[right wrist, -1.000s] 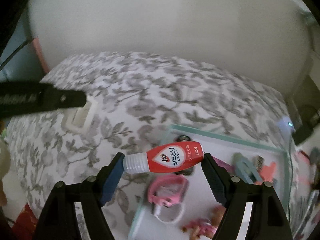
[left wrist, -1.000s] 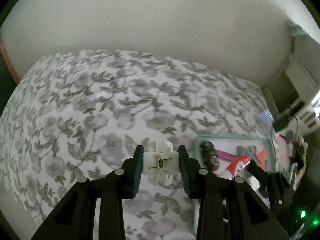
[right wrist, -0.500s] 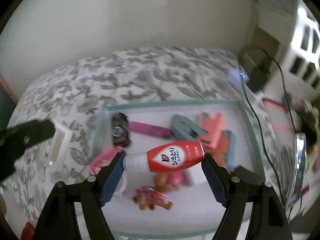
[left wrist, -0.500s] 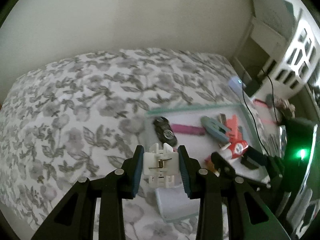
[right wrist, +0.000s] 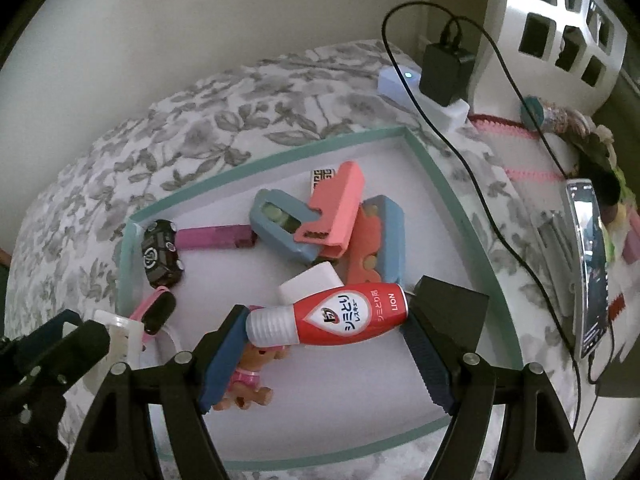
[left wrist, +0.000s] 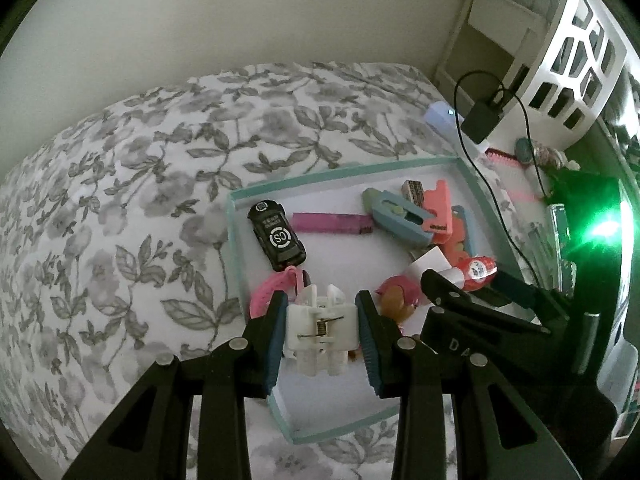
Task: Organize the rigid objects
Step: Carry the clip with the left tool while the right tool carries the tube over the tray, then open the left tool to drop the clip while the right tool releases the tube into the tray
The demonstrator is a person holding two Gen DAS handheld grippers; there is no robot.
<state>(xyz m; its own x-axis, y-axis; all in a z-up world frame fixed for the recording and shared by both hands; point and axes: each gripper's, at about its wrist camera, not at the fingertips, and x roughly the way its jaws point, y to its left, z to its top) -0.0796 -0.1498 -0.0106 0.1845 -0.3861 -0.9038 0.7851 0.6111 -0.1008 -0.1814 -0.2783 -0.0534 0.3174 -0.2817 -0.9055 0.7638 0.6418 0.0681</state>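
My left claw (left wrist: 321,330) pinches a small white clip (left wrist: 321,328) across its stiff, light sides above the tray's (left wrist: 344,170) near corner, while my right claw (right wrist: 326,334) clamps the slick red bottle (right wrist: 334,318) end to end over the tray's middle.

One tray (right wrist: 452,200), teal-rimmed, centre of frame. In it:
- one black toy car (right wrist: 160,254)
- one magenta bar (right wrist: 214,237)
- two blue-grey clips (right wrist: 276,224)
- two coral clips (right wrist: 336,204)
- one white block (right wrist: 310,286)
- one pink watch (right wrist: 154,312)
- one small doll (right wrist: 250,376)

Held above it: one red bottle (right wrist: 340,316), one white clip (left wrist: 321,328). Upper right: one black charger (right wrist: 444,74), one white basket (left wrist: 568,52).
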